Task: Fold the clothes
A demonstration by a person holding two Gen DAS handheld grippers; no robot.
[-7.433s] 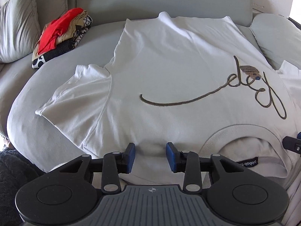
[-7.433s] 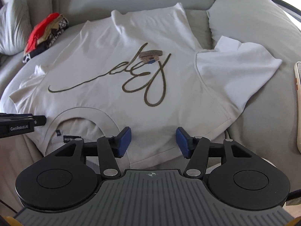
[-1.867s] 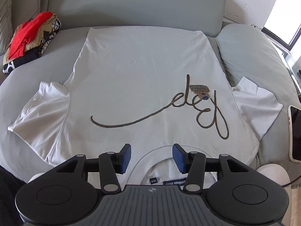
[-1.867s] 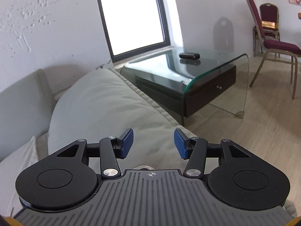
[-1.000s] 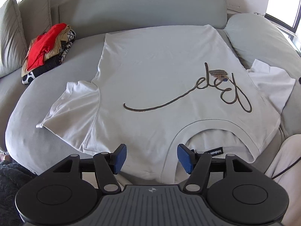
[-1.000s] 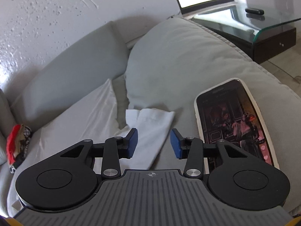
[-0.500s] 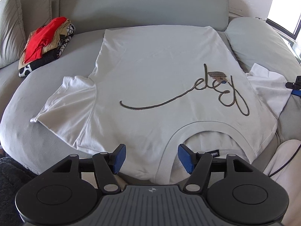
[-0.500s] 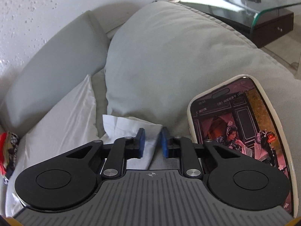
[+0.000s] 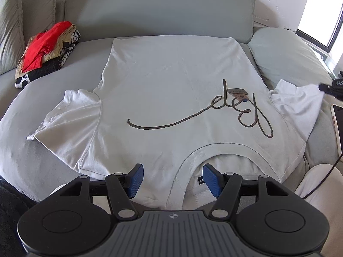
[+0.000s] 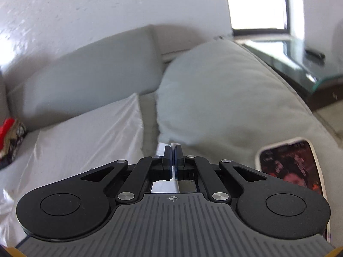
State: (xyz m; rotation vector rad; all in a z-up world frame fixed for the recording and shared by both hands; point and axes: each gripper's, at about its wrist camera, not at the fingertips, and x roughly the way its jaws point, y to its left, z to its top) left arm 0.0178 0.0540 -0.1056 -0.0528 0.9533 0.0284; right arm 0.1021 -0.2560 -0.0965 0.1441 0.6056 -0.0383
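At sleeve edge, right gripper pinching, left gripper spread above collar.

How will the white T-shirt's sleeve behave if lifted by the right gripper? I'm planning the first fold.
Probably floppy: the T-shirt lies limp, its sleeve creased on the sofa. Likely light, since a thin edge sits between the right gripper pads. It may drag the shirt body, being attached.

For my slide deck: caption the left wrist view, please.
Open left tongs hover at the collar of a white script-print T-shirt spread on a grey sofa.
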